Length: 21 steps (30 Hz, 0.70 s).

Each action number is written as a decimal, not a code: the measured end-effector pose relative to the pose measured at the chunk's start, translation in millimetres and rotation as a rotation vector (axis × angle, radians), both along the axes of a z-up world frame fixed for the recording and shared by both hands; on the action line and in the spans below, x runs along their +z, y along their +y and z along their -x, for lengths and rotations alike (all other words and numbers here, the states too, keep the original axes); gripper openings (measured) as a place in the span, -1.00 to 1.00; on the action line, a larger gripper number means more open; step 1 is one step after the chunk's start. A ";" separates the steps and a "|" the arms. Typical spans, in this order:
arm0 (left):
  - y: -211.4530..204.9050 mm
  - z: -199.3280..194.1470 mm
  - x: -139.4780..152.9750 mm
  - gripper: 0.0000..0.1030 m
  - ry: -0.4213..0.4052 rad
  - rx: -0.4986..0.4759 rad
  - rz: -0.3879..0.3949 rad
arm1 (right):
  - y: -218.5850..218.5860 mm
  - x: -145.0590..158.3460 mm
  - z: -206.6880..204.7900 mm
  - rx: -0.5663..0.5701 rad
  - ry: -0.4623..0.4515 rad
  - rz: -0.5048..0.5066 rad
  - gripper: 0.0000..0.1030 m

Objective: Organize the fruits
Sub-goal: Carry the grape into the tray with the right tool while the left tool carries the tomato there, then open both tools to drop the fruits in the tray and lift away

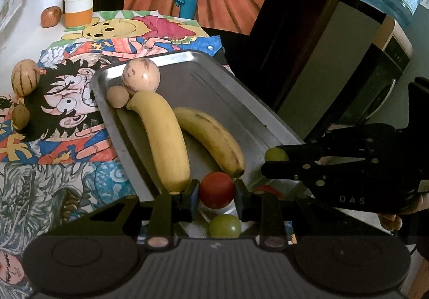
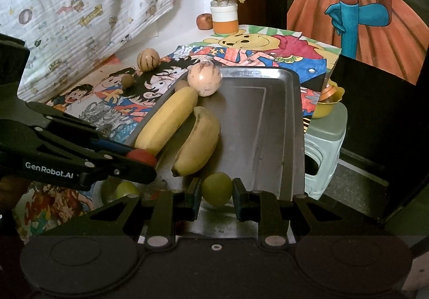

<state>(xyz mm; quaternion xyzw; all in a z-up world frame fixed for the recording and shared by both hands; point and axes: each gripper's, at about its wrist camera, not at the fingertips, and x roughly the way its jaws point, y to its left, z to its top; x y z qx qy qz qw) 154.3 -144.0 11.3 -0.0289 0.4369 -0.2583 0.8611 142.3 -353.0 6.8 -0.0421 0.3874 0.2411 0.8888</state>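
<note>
left gripper (image 1: pixel 216 190) clamps red tomato (image 1: pixel 216 189) | right gripper (image 2: pixel 216 189) clamps green fruit (image 2: pixel 216 189) | set both gently into tray (image 2: pixel 276 121), clear of bananas (image 2: pixel 198 142)

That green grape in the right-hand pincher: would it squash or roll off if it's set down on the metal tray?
The green grape looks round and smooth, so it would probably roll on the flat, shiny metal tray unless nudged against a banana. It sits between the right gripper pads unsquashed, so it seems fairly firm, though thin-skinned fruit likely bruises under harder squeezing.
</note>
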 end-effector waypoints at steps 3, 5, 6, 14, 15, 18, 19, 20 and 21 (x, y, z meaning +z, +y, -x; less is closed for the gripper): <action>-0.6 -1.2 -1.3 -0.41 0.007 -0.002 -0.001 | -1.0 -1.7 0.0 -0.001 0.004 0.001 -0.49; -0.5 -1.7 -2.4 -0.41 0.013 -0.003 -0.001 | -1.4 -3.4 0.0 -0.004 0.008 0.001 -0.49; -0.5 -1.8 -2.9 -0.41 0.015 -0.003 -0.002 | -1.6 -4.1 0.0 -0.005 0.010 0.001 -0.49; -0.4 -1.9 -3.5 -0.41 0.021 -0.002 0.000 | -1.0 -6.5 0.2 -0.009 0.014 -0.001 -0.49; -0.6 -1.9 -3.6 -0.41 0.022 -0.002 -0.001 | -1.1 -6.4 0.1 -0.008 0.014 -0.001 -0.49; -0.1 -1.5 -4.2 -0.41 0.025 0.000 -0.001 | -1.2 -6.4 0.1 -0.008 0.014 -0.001 -0.48; 0.0 -1.7 -4.3 -0.41 0.026 0.001 0.000 | -1.1 -6.4 0.2 -0.008 0.014 -0.001 -0.48; 0.1 -1.8 -4.4 -0.41 0.026 0.001 0.000 | -1.1 -6.6 0.2 -0.008 0.014 -0.001 -0.48; 0.1 -1.9 -4.4 -0.41 0.027 0.002 0.000 | -1.1 -6.4 0.3 -0.008 0.014 -0.002 -0.48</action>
